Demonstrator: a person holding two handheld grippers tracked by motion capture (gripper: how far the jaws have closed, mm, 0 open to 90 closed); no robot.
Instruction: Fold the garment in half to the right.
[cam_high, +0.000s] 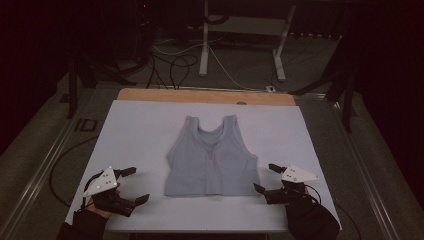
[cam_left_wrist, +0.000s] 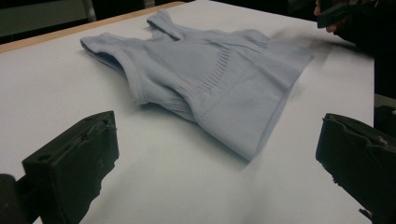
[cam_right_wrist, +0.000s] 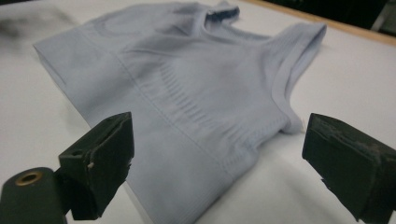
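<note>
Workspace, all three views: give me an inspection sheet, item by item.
Surface: white sheet over a wooden tabletop.
Job's things: pale blue tank top lying flat, straps at the far side.
Clutter: nothing seen.
Grippers: left gripper and right gripper open, flanking the hem, apart from the cloth.
Cables: loose cables on the floor beyond the table.
Surroundings: dark room, white table frame behind.

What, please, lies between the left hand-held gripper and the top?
Only bare white table sheet, seen in the high view, separates left hand-held gripper from top.
</note>
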